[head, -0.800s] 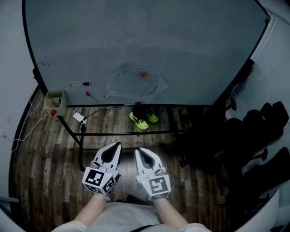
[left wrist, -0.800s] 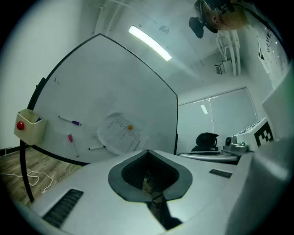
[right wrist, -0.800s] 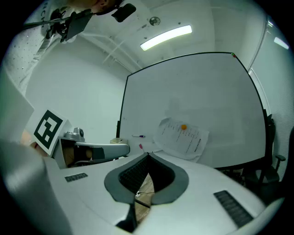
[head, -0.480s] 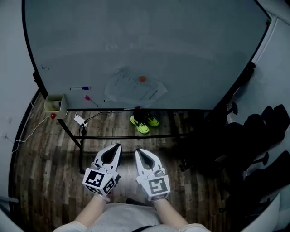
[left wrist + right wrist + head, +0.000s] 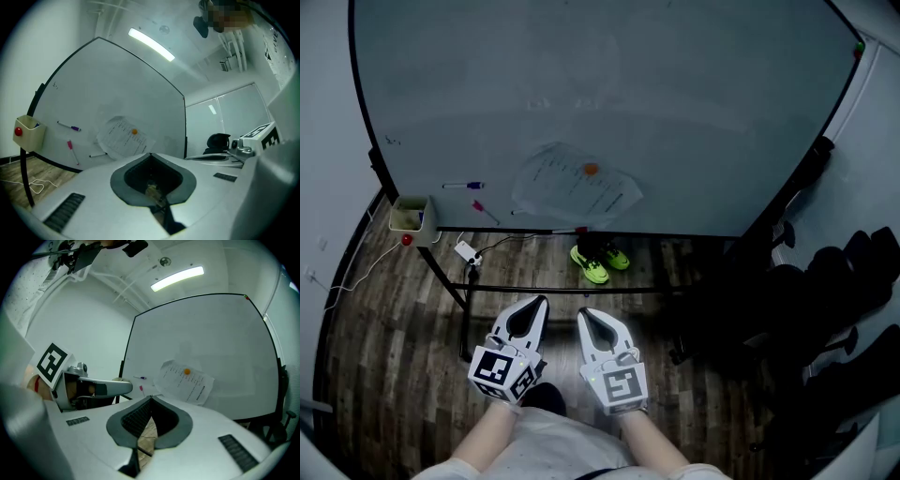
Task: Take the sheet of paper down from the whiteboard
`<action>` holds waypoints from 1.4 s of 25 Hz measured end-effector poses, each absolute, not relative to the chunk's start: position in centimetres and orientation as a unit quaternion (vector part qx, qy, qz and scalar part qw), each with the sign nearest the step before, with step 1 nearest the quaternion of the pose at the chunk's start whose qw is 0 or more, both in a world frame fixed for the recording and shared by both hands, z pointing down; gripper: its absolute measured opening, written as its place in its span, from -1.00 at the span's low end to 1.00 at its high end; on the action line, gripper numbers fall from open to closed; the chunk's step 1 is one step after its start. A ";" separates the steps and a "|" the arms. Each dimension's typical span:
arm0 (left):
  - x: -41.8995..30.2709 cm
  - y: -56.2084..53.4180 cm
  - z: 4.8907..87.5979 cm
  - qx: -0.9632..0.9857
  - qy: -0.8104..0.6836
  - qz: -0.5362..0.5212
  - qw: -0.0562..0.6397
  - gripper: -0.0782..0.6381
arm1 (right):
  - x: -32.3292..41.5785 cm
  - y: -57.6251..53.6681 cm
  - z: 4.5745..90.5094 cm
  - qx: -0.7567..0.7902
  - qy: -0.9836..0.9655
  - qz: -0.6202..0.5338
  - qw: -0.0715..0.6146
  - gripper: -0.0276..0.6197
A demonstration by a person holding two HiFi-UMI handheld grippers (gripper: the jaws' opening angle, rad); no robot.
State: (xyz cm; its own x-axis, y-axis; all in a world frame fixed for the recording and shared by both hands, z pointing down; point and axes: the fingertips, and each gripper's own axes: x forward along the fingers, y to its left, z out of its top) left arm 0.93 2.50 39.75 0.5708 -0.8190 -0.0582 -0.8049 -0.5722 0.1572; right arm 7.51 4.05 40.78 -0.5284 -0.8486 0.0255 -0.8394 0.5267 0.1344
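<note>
On the far whiteboard (image 5: 694,103), in the head view, the sheet of paper (image 5: 567,192) hangs low and near the middle, tilted, with an orange magnet (image 5: 591,170) on its upper part. Nearer, over the wooden floor (image 5: 394,356), the left gripper (image 5: 542,301) and the right gripper (image 5: 584,312) sit side by side. Both point toward the board, well apart from the sheet, and each has its jaws together. A purple-capped marker (image 5: 464,185) sticks to the board left of the sheet. Dark shapes at the right are too dim to tell apart.

Along the left gripper's own view, its jaws meet at the tip with nothing between them. The sheet stands beyond and a little left of that tip. Its lowest corner runs down to the outline of the gripper's body, so whether any of it is covered is unclear.

Along the right gripper's view, the jaws are also closed and empty. The sheet is ahead and to the right of the tip, fully visible, its print too small to read.
</note>
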 end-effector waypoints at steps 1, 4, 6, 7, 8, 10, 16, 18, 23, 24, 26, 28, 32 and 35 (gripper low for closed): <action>1.0 2.4 39.8 0.884 -0.460 -0.062 0.056 -0.74 | 7.5 4.0 40.9 0.481 -0.874 -0.052 0.044 -0.86; 1.3 1.9 39.7 0.884 -0.460 -0.061 0.052 -0.74 | 7.4 3.5 40.8 0.476 -0.877 -0.052 0.042 -0.86; 1.6 1.2 39.6 0.886 -0.458 -0.061 0.045 -0.74 | 7.5 2.8 40.8 0.475 -0.878 -0.053 0.042 -0.86; 1.7 0.7 39.5 0.886 -0.458 -0.061 0.043 -0.74 | 7.6 2.3 40.7 0.475 -0.878 -0.053 0.041 -0.86; 1.8 0.2 39.4 0.886 -0.458 -0.062 0.042 -0.74 | 7.7 1.8 40.7 0.475 -0.877 -0.054 0.040 -0.86; 2.1 -0.8 39.3 0.886 -0.457 -0.064 0.043 -0.74 | 8.0 0.8 40.6 0.477 -0.876 -0.062 0.045 -0.86; 2.0 -4.3 39.3 0.890 -0.450 -0.063 0.042 -0.74 | 8.4 -2.6 41.0 0.485 -0.843 -0.160 0.168 -0.86; 1.8 -5.6 39.4 0.889 -0.451 -0.064 0.044 -0.74 | 8.3 -3.9 40.7 0.482 -0.829 -0.199 0.200 -0.86; 1.5 -8.3 39.3 0.890 -0.449 -0.069 0.045 -0.74 | 7.9 -7.0 39.4 0.447 -0.786 -0.325 0.277 -0.86; 1.5 -8.8 39.3 0.890 -0.448 -0.069 0.044 -0.74 | 7.7 -7.6 39.1 0.438 -0.777 -0.346 0.290 -0.85; 1.4 -9.7 39.1 0.890 -0.448 -0.068 0.044 -0.74 | 7.5 -8.8 38.8 0.426 -0.759 -0.381 0.313 -0.85; 1.4 -10.6 39.1 0.891 -0.446 -0.070 0.045 -0.74 | 7.4 -10.0 38.6 0.417 -0.742 -0.406 0.334 -0.85; 1.6 -12.2 39.0 0.894 -0.438 -0.075 0.046 -0.74 | 7.6 -12.2 38.6 0.399 -0.703 -0.454 0.376 -0.85; 1.8 -13.3 38.9 0.899 -0.431 -0.073 0.042 -0.74 | 7.3 -13.5 38.8 0.385 -0.688 -0.471 0.395 -0.85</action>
State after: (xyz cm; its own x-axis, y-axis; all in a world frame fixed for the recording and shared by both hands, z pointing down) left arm 1.78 -13.34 38.91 0.6186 -0.7801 -0.0940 -0.7678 -0.6255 0.1388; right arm 7.32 -13.48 38.81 -0.3910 -0.9024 0.1809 -0.1578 0.2593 0.9528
